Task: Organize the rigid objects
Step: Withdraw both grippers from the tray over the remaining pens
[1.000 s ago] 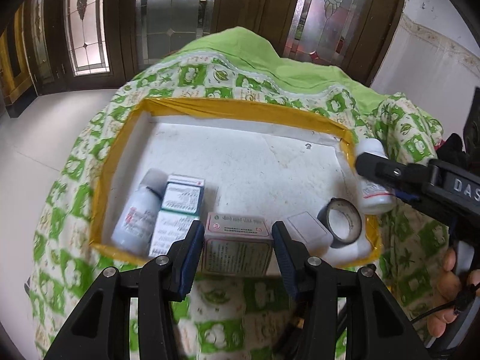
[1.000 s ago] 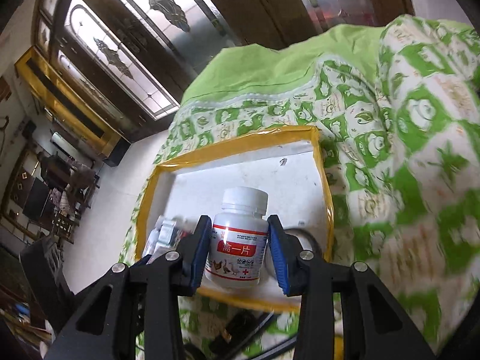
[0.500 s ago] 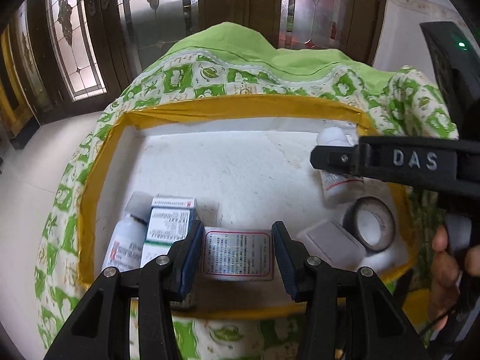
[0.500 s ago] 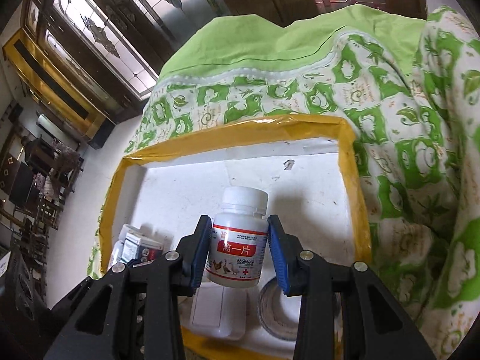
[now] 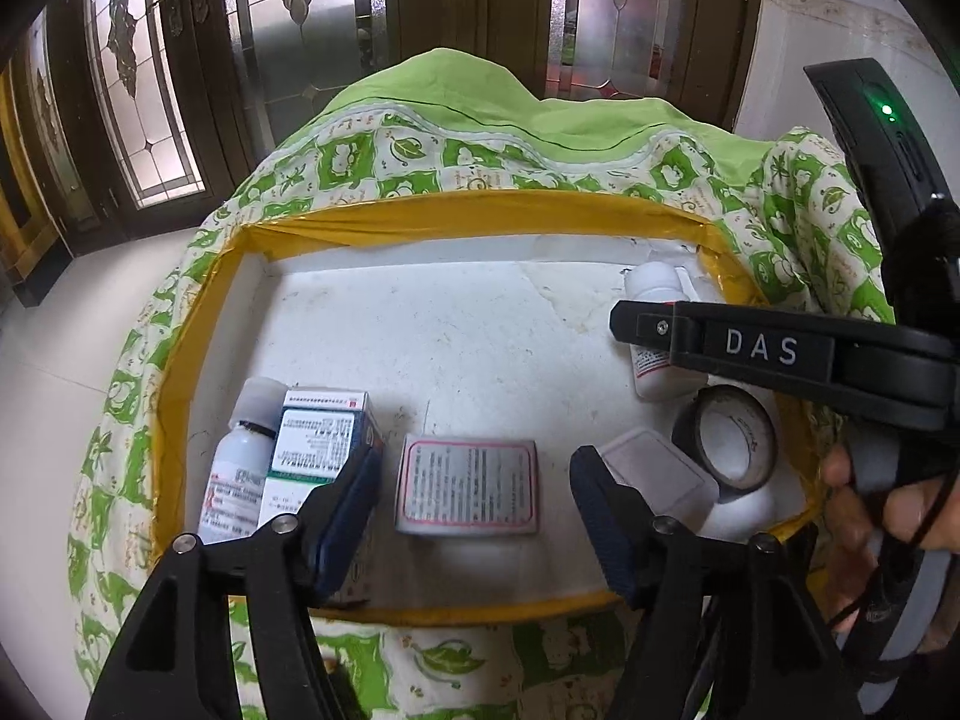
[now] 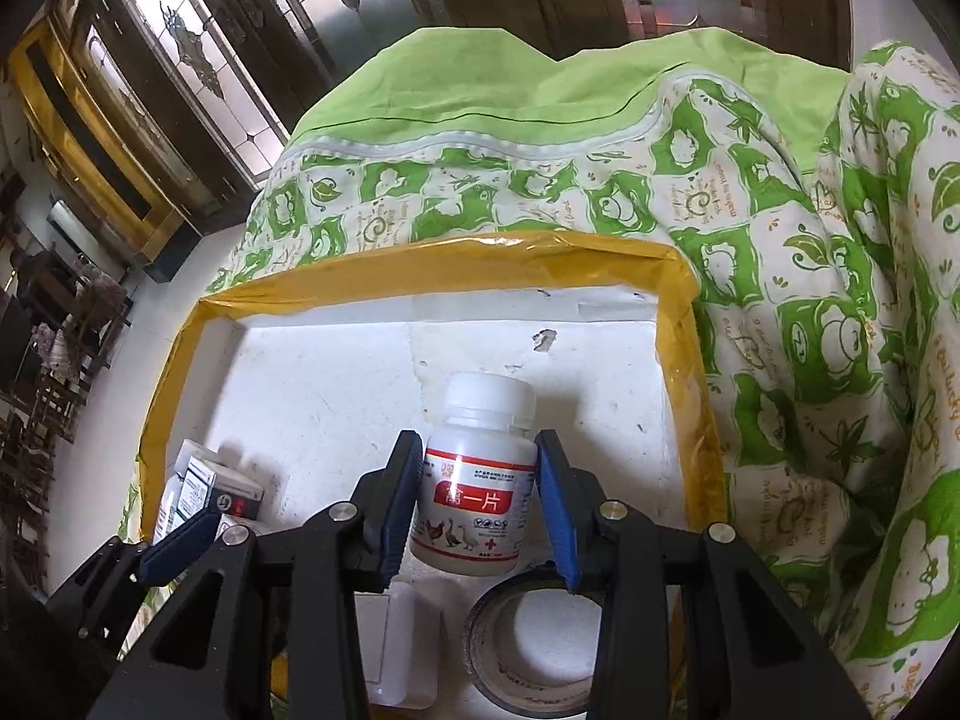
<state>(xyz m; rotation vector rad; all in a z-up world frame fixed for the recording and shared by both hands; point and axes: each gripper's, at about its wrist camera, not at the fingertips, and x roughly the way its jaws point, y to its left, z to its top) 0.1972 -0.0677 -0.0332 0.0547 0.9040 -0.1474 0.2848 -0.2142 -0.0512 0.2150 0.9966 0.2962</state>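
Pill bottle (image 6: 477, 480) sits squeezed between the blue pads of the right tool (image 6: 480, 498), over the white tray (image 6: 336, 384). Left tool (image 5: 474, 516) is opening; a small flat box (image 5: 467, 485) lies loose in the tray between its pads.
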